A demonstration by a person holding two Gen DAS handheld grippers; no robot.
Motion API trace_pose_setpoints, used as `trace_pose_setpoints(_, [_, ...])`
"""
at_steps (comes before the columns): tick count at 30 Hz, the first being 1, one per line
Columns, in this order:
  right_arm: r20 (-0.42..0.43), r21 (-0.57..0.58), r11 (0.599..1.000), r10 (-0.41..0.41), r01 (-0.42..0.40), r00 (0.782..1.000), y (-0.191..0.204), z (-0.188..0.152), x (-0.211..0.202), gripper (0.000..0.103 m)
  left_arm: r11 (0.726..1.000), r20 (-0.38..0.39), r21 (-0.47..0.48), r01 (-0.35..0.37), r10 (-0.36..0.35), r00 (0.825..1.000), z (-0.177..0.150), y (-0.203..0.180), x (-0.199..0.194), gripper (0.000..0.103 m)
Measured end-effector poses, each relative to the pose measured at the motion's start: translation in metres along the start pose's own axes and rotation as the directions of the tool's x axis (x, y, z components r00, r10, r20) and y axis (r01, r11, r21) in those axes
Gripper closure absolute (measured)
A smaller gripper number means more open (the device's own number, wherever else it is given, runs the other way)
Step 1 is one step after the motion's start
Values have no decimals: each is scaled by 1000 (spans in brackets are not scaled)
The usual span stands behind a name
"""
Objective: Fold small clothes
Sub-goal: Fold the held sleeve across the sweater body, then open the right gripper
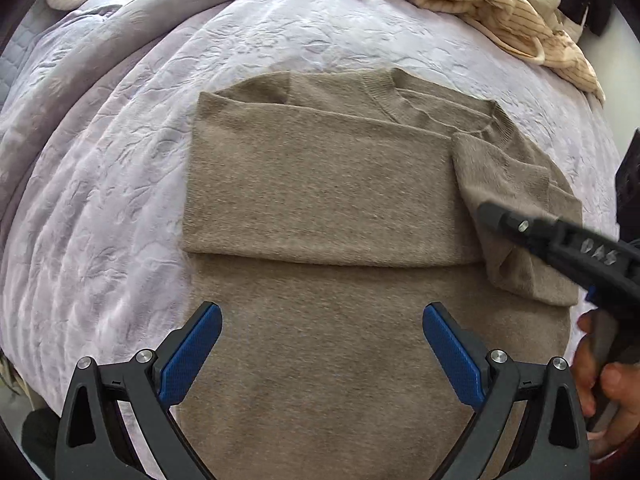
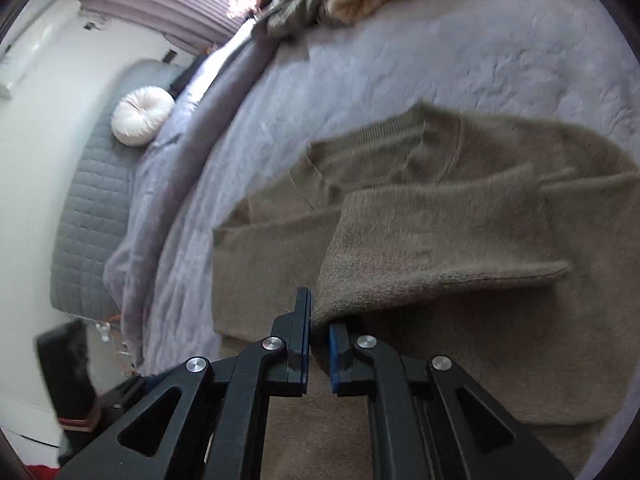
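Note:
A taupe knit sweater (image 1: 320,184) lies flat on the lavender bedspread (image 1: 120,160), its left sleeve folded across the chest. My left gripper (image 1: 322,312) hangs open above the sweater's lower body, with nothing between its blue pads. My right gripper (image 1: 486,210) comes in from the right and is shut on the right sleeve (image 1: 504,168), which is lifted and draped inward. In the right wrist view the sleeve (image 2: 432,240) runs down into the narrow gap of that right gripper (image 2: 320,312), above the sweater body (image 2: 480,360).
A heap of cream striped clothes (image 1: 500,8) lies at the far right of the bed. A round white cushion (image 2: 140,116) rests by the grey quilted headboard (image 2: 92,216). A person's hand (image 1: 612,384) grips the right tool. The bed's edge curves down on the right.

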State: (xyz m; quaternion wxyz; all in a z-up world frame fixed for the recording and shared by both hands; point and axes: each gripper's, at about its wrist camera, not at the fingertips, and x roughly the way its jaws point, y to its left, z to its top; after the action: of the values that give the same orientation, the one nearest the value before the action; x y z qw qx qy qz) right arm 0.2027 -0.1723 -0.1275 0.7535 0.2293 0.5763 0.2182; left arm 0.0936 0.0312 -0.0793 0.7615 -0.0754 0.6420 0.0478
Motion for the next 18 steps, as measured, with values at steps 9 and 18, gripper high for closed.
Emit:
trace_pose_setpoints(9, [132,275,958,43,-78,990,-43,-16,-29,61,997,9,-40,60,-60,998,-3,26,5,3])
trace_pose_setpoints(18, [123,58,997,33,-41,992,1,9,-22,94,946,99,-100,308,-298,949,16,60,-2,3])
